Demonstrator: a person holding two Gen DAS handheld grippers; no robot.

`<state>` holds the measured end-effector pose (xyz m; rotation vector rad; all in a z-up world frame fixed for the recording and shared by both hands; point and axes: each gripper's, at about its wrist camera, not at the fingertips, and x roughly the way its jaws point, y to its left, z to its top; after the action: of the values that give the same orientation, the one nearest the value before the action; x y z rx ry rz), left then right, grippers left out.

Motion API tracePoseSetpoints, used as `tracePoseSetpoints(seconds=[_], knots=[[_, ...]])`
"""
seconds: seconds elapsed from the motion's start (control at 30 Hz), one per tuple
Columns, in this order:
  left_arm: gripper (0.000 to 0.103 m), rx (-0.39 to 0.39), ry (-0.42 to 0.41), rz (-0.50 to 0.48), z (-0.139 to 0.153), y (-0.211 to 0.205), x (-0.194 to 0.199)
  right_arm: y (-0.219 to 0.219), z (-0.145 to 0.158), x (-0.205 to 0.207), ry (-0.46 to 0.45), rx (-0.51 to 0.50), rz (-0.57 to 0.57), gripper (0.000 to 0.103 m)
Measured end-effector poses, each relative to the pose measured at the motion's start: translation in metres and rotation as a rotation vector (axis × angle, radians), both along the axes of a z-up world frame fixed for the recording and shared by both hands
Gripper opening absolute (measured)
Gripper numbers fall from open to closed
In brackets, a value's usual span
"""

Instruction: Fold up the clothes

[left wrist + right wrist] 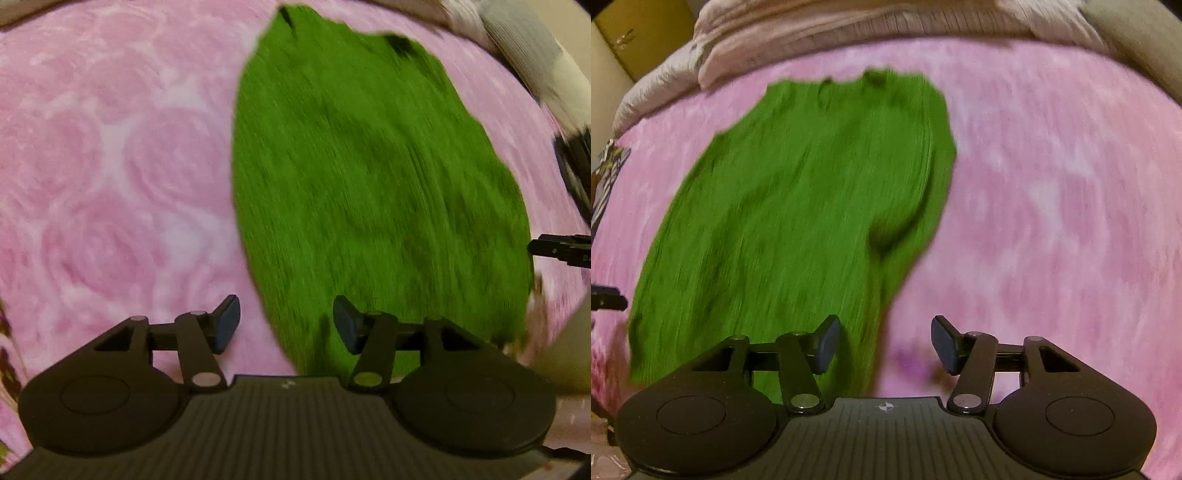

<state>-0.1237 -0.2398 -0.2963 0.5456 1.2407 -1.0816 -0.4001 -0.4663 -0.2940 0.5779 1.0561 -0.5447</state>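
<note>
While the green knit garment (369, 184) lies flat on the pink rose-patterned blanket (110, 166), sides apparently already folded in, left gripper (286, 323) and right gripper (884, 343) hover at its near hem, jaws apart, empty, probably positioned to pinch both corners.

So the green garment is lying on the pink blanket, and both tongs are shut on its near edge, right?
Not quite. The green garment does lie on the pink blanket, but both tongs are open and hold nothing. The left wrist view shows the left tongs spread at the garment's near edge; the right wrist view shows the right tongs spread likewise.
</note>
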Motion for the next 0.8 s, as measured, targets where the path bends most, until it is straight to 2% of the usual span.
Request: tracePoseSetpoints(seconds=[0.1, 0.17, 0.23, 0.37, 0.53, 0.67, 0.8], knots=[[0.049, -0.010, 0.044, -0.044, -0.010, 0.005, -0.006, 0.034, -0.008, -0.016, -0.014, 0.031, -0.049, 0.060], [0.039, -0.017, 0.065, -0.074, -0.017, 0.006, -0.009, 0.049, -0.015, -0.017, -0.031, 0.046, -0.059, 0.060], [0.008, -0.007, 0.068, -0.090, -0.021, 0.002, -0.012, 0.057, -0.022, -0.018, -0.045, 0.056, -0.068, 0.060], [0.005, -0.022, 0.110, -0.033, -0.016, 0.013, 0.003, 0.061, -0.026, -0.023, -0.071, 0.082, -0.099, 0.060], [0.005, -0.065, 0.084, -0.019, 0.011, 0.036, 0.036, 0.071, -0.015, -0.024, -0.089, 0.075, -0.083, 0.060], [0.005, -0.080, 0.099, -0.021, 0.012, 0.036, 0.042, 0.090, -0.030, -0.014, -0.046, 0.054, -0.010, 0.060], [0.005, -0.097, 0.116, -0.039, 0.017, 0.038, 0.048, 0.091, -0.046, -0.012, -0.073, 0.069, -0.077, 0.060]])
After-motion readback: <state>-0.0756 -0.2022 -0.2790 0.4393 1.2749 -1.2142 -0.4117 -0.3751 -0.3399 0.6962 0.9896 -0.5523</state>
